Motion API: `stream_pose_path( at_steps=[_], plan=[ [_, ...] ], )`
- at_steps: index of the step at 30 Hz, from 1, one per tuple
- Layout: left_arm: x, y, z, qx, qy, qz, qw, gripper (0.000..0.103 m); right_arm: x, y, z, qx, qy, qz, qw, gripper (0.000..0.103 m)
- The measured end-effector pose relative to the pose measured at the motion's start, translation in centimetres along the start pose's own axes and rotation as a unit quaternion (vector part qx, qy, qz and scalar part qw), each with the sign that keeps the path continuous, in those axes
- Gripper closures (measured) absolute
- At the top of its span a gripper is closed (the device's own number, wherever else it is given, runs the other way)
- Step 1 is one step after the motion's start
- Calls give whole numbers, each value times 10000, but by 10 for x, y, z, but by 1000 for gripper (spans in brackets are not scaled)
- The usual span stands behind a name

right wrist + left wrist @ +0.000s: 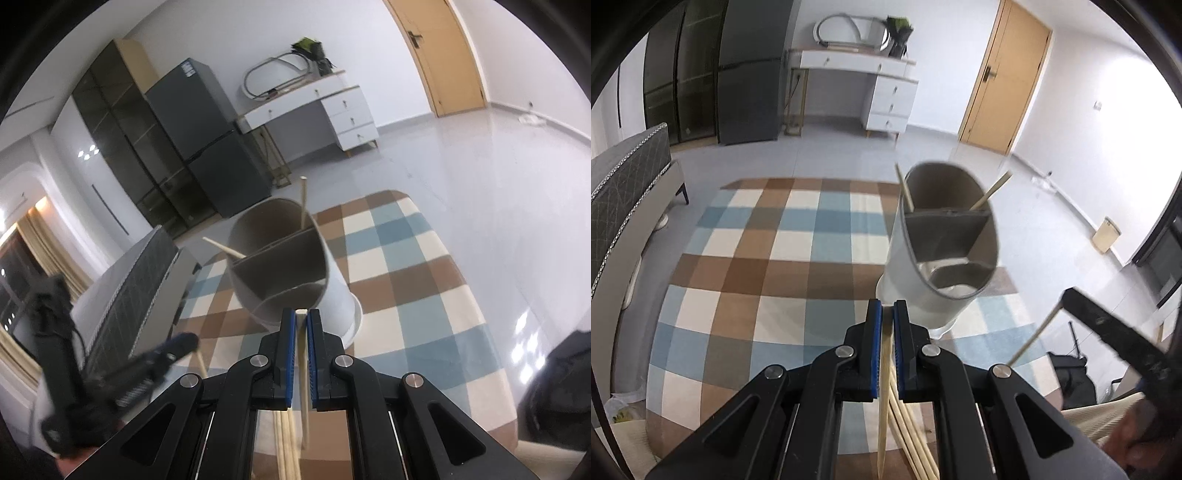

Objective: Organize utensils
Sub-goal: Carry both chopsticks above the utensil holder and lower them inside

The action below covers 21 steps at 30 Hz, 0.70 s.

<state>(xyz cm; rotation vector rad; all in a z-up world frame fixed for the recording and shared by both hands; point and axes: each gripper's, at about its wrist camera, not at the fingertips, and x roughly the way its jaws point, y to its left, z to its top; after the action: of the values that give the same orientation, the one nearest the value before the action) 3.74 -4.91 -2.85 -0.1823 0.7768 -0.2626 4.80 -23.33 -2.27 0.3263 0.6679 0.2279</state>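
Note:
A white utensil holder with grey divided compartments stands just ahead of both grippers; it also shows in the right wrist view. Two wooden chopsticks lean in its far compartment, one at each side. My left gripper is shut on a wooden chopstick that hangs down between its pads. My right gripper is shut on another wooden chopstick. The right gripper with its chopstick shows at the right of the left wrist view. Several more chopsticks lie below.
A checked blue, brown and white cloth covers the table. A grey bed is at the left. A white desk, a dark fridge and a wooden door stand at the back.

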Motion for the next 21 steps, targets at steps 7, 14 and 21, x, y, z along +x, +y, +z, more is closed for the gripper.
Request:
stream_pose_path(
  at_steps=[7,14,21],
  plan=[
    [-23,2,0,60,-238,-174,9995,101,-11,17,-7,-445,-158,-62,9989,98],
    [-33,-2,4,109,-156,-168,9997,101,-21,32,-10,-872,-319,-120,9956,98],
    [-39,-6,10,201,51,-298,9993,102,-22,37,-12,-900,-279,-106,9955,98]
  ],
)
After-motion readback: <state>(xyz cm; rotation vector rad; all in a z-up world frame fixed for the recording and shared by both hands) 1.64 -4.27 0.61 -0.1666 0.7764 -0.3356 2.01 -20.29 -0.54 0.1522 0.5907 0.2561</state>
